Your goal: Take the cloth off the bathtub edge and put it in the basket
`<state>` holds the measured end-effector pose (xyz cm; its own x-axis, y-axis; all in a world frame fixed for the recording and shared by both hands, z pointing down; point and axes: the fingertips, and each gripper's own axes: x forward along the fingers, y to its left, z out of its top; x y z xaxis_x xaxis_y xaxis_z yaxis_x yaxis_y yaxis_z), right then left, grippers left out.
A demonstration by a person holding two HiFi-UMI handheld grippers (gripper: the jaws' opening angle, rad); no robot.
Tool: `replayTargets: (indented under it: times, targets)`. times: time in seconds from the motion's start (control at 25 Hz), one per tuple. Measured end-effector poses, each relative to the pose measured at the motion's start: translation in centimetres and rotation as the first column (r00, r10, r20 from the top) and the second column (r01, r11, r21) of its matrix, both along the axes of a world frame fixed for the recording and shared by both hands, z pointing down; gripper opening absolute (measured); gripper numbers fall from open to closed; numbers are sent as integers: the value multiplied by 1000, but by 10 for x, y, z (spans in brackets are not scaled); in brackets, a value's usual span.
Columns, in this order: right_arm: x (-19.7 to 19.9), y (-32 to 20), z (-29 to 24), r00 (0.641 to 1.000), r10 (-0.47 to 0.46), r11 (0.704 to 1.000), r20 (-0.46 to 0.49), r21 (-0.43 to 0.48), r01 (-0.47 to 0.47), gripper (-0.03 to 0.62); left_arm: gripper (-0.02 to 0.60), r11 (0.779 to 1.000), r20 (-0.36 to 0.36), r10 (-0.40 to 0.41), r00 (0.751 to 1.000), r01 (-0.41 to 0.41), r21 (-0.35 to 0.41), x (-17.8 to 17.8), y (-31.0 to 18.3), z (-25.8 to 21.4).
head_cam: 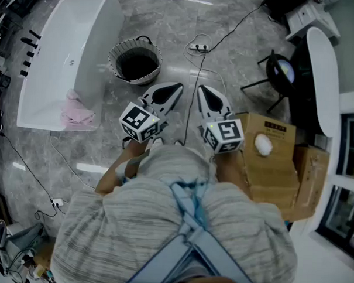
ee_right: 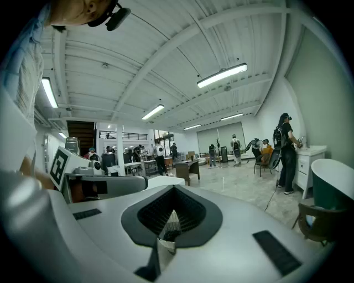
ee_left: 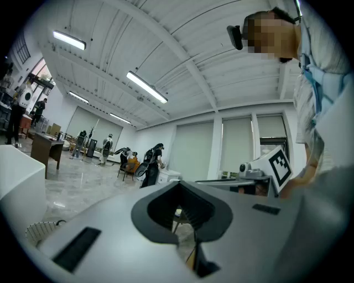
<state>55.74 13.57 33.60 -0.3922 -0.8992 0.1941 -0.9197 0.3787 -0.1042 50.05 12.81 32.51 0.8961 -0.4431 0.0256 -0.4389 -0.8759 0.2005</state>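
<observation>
Pink cloth (head_cam: 77,112) is noted draped on the bathtub (head_cam: 58,45) edge, untouched. No cloth is seen in the basket (head_cam: 114,54) just beside the tub. Left gripper (head_cam: 174,88) and right gripper (head_cam: 202,92) are held clenched, empty, well apart from it. 0 steps are judged done.

Bathtub (head_cam: 51,74) far end cut off, basket (head_cam: 115,54) interior too dark

No text, label or number can be read.
</observation>
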Motion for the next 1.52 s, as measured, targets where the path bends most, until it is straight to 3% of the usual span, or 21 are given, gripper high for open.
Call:
replayTargets:
  times: [0.92, 1.52]
  targets:
    - [-9, 0, -1, 997, -61, 998, 53, 31, 59, 2, 3, 1000, -3, -10, 1000, 10, -15, 1, 4, 3]
    - [-1, 1, 1, 991, -119, 991, 55, 61, 115, 2, 3, 1000, 32, -10, 999, 10, -8, 13, 8, 10]
